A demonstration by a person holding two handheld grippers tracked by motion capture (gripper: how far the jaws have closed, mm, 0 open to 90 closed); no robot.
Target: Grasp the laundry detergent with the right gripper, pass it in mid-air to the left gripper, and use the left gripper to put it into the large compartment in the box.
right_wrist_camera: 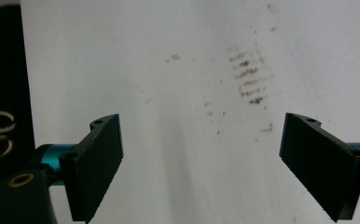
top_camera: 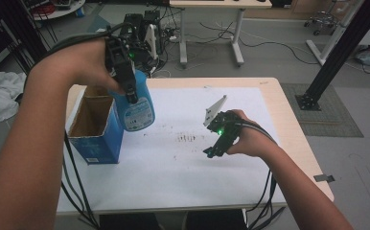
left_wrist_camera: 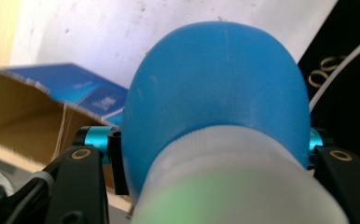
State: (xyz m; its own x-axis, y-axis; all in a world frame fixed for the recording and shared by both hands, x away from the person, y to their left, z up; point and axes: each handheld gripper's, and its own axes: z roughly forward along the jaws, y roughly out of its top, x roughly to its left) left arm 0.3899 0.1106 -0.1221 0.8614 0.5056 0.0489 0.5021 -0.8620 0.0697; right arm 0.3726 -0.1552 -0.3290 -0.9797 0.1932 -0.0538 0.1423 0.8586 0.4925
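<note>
A blue plastic bottle (top_camera: pixel 138 111) with a pale label hangs in the air over the table's left part, right beside an open blue cardboard box (top_camera: pixel 95 125). My left gripper (top_camera: pixel 131 92) comes down from above and is shut on the bottle. In the left gripper view the bottle's blue body (left_wrist_camera: pixel 215 88) and whitish cap (left_wrist_camera: pixel 234 186) sit between the jaws, with the box (left_wrist_camera: pixel 38 105) behind at left. My right gripper (top_camera: pixel 212 151) is low over the white sheet (top_camera: pixel 173 167), open, with nothing between its fingers (right_wrist_camera: pixel 99 163).
Brown smudges (top_camera: pixel 187 138) mark the sheet's middle, just left of the right gripper, and show as streaks (right_wrist_camera: pixel 249 79) ahead of its jaws. Cables hang off the table's front edge. A desk (top_camera: pixel 212 28) and a black frame post (top_camera: pixel 339 52) stand beyond the table.
</note>
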